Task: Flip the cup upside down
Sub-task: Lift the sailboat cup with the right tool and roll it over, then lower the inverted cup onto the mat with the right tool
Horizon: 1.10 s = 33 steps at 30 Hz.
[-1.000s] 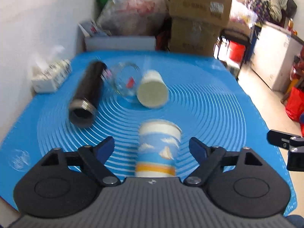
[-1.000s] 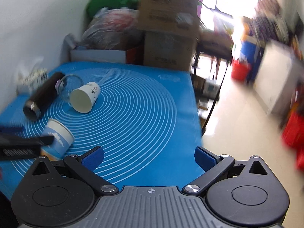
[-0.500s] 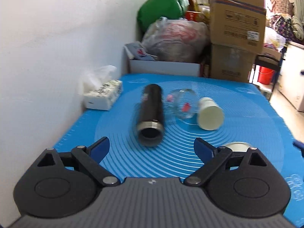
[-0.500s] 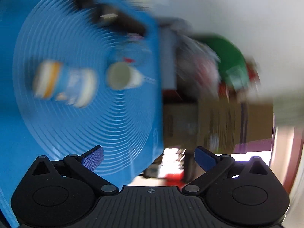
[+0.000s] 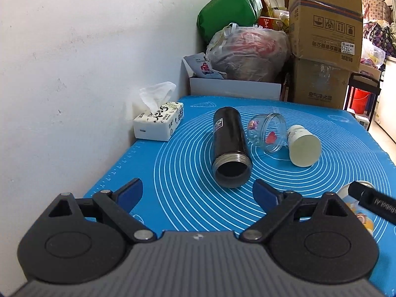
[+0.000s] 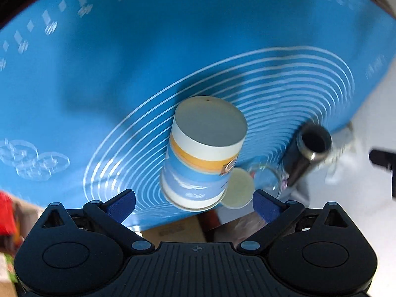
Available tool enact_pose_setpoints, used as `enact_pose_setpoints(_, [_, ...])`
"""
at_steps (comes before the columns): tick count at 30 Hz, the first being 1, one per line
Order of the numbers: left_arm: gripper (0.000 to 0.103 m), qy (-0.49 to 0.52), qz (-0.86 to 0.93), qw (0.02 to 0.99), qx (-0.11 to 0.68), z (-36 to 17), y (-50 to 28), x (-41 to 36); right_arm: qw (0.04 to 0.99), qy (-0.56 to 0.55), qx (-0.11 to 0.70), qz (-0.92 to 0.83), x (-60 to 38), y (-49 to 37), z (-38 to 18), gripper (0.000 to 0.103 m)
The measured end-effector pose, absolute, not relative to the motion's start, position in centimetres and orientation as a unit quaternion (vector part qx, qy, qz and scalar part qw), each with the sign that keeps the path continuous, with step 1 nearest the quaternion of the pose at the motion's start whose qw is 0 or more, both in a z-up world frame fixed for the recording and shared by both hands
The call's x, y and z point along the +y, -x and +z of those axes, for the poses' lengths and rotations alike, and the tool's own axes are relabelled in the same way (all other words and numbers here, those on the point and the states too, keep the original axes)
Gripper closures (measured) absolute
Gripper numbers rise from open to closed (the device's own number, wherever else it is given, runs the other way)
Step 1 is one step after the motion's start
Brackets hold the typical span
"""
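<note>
The right wrist view is rolled upside down. In it a paper cup (image 6: 203,158) with blue sky print and an orange band stands on the blue mat (image 6: 123,74), just ahead of my open right gripper (image 6: 194,203), between the finger lines but untouched. In the left wrist view the same cup (image 5: 356,208) peeks out at the right edge behind my right gripper's black finger (image 5: 373,200). My left gripper (image 5: 198,194) is open and empty, pointing at the black flask (image 5: 230,146).
The black flask, a glass jar (image 5: 268,133) and a white cup (image 5: 303,146) lie on their sides on the mat (image 5: 334,173). A tissue pack (image 5: 159,121) sits by the left wall. Boxes (image 5: 324,37) and bags (image 5: 247,52) stand behind the table.
My left gripper drew back from the paper cup and swung left toward the flask. My right gripper rolled upside down and closed in on the paper cup.
</note>
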<state>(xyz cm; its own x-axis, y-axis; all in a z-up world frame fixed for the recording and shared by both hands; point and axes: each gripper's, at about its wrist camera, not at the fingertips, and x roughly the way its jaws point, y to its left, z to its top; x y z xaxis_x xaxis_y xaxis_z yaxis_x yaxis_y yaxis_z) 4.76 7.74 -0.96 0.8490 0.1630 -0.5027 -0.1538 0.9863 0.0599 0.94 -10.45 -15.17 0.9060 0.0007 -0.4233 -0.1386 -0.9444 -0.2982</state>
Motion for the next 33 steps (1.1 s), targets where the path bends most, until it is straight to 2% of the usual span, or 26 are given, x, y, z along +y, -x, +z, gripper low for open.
enact_pose_setpoints(5, [0.008, -0.002, 0.08, 0.961, 0.265, -1.3, -5.1, 8.0, 0.111, 0.965, 0.023, 0.235, -11.1, -1.1, -15.2, 0.012])
enact_pose_setpoints(7, [0.008, -0.002, 0.078, 0.961, 0.266, -1.5, -5.2, 8.1, 0.098, 0.965, 0.024, 0.243, -10.9, -0.9, -15.8, 0.025])
enact_pose_setpoints(10, [0.008, -0.004, 0.075, 0.961, 0.268, -1.5, -5.3, 8.0, 0.084, 0.964, 0.023, 0.251, -11.1, -0.8, -16.3, 0.036])
enact_pose_setpoints(20, [0.008, -0.004, 0.078, 0.959, 0.271, -1.6, -5.5, 8.1, 0.112, 0.954, 0.039, 0.275, -10.6, -1.0, -15.2, 0.043])
enact_pose_setpoints(26, [0.008, -0.002, 0.077, 0.959, 0.273, -1.5, -5.6, 8.1, 0.239, 0.926, 0.098, 0.276, -9.2, -2.4, -12.7, 0.043])
enact_pose_setpoints(30, [0.008, -0.003, 0.075, 0.958, 0.275, -1.5, -5.9, 8.0, 0.413, 0.855, 0.164, 0.268, -7.5, -4.6, -8.8, 0.044])
enact_pose_setpoints(33, [0.008, -0.002, 0.073, 0.958, 0.277, -1.4, -6.2, 7.8, 0.555, 0.756, 0.228, 0.26, -6.7, -6.6, -5.3, 0.044])
